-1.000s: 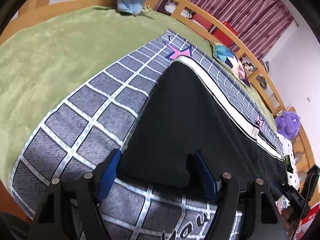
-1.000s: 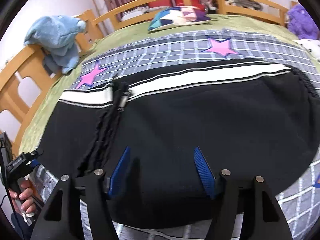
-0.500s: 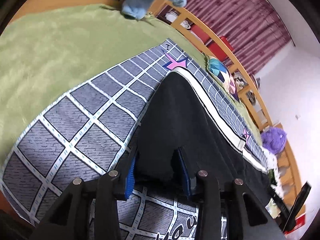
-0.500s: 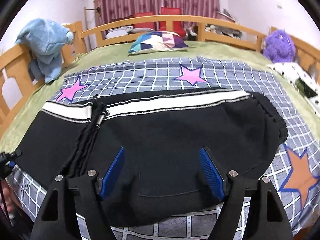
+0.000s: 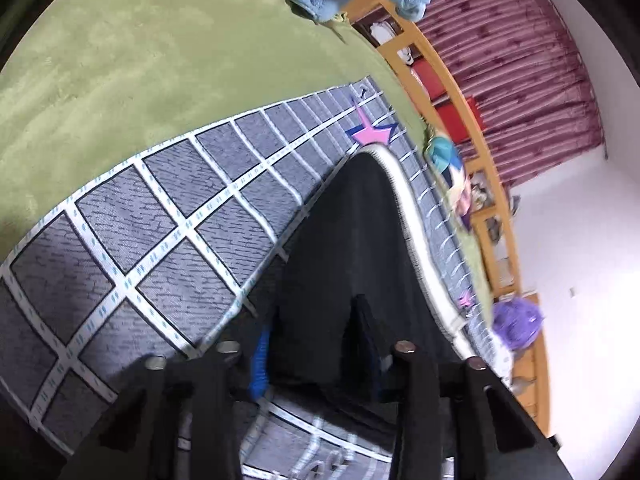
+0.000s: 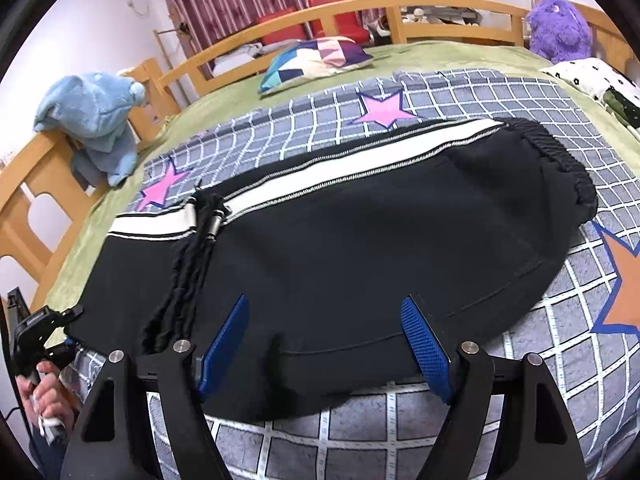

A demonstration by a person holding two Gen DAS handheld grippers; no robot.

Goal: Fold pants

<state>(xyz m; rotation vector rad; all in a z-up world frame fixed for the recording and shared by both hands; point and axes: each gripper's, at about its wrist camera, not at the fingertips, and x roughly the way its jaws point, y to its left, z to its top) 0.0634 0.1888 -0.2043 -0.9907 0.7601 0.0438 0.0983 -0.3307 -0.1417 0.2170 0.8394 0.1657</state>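
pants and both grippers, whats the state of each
pants: flat on the blanket, folded lengthwise, white stripe along the far edge
drawstring: loose, lying across the pants
left gripper: shut on the pants' hem
right gripper: open, over the near edge of the pants
blanket: spread flat under the pants

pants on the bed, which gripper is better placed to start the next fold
Left. The left gripper has its fingers closed in on the hem end of the black pants, ready to lift it. The right gripper hangs wide open above the middle of the fabric, gripping nothing.
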